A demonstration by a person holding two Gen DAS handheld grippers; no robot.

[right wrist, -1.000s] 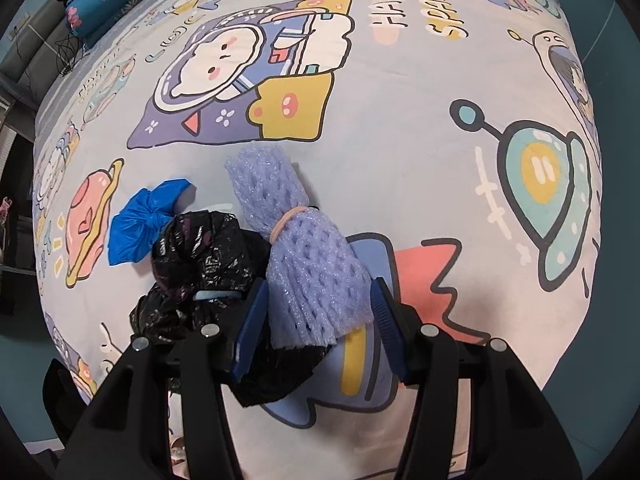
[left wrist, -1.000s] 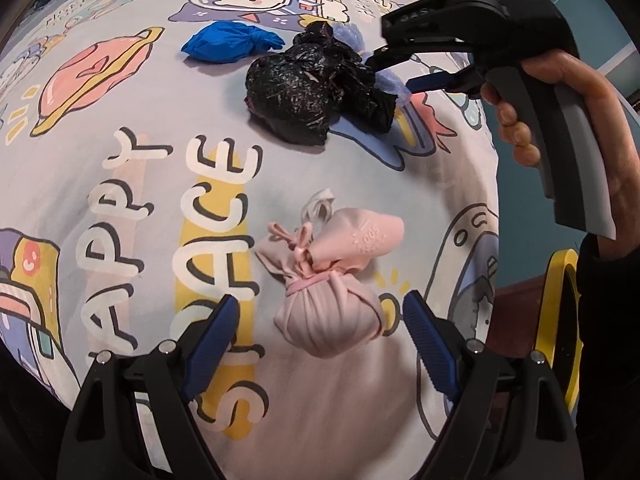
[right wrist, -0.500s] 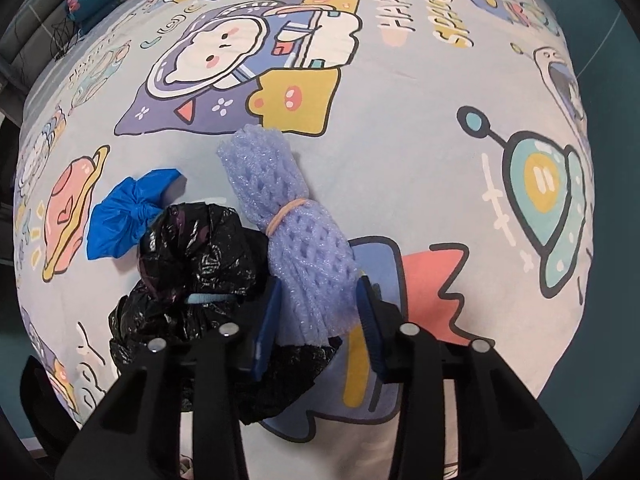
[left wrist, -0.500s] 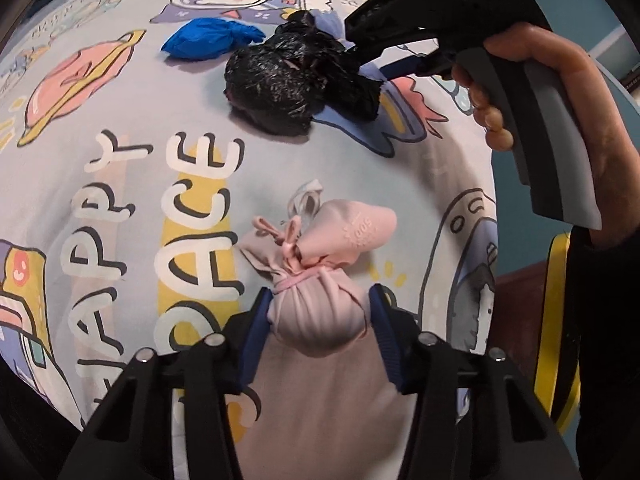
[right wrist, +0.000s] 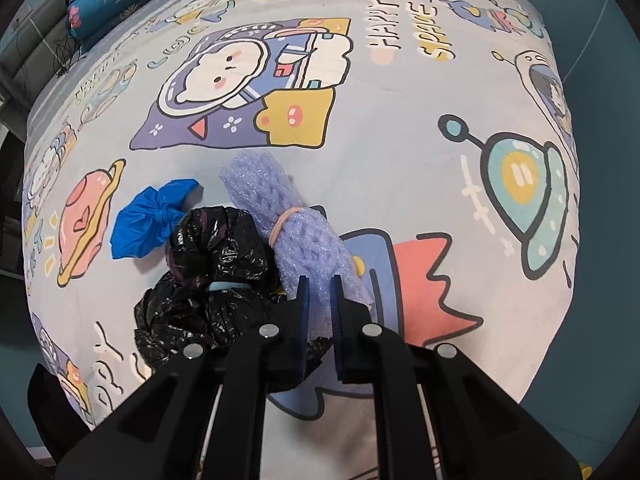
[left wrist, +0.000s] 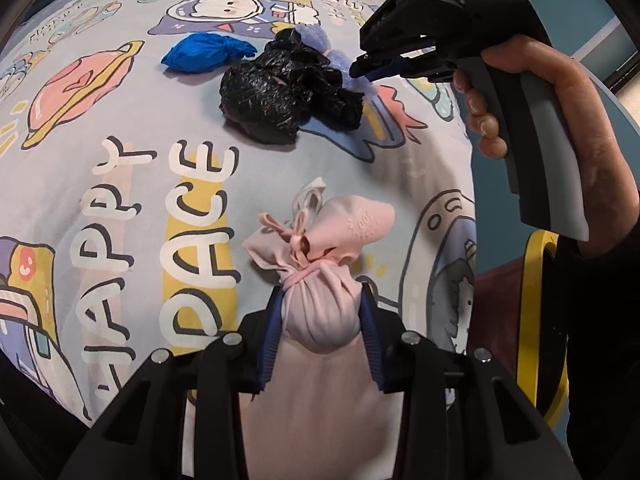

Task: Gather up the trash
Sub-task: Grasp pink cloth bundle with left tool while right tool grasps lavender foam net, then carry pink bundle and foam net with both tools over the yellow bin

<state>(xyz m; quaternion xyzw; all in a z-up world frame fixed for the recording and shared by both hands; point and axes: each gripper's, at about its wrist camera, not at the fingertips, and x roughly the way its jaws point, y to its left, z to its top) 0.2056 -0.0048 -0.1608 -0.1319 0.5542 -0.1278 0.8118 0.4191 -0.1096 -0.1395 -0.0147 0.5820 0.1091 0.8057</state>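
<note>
Pink cloth bundle (left wrist: 320, 304) pinched by closing left gripper (left wrist: 322, 316) on space-print bedspread (right wrist: 400, 152); purple foam net (right wrist: 296, 240) clamped tight by right gripper (right wrist: 319, 304), touching black bag (right wrist: 216, 276); blue bag (right wrist: 152, 220) just beyond black bag.

Glossy crinkled black plastic bag (right wrist: 208, 280), matt pink cloth bundle (left wrist: 320, 308), purple foam netting (right wrist: 296, 240).
</note>
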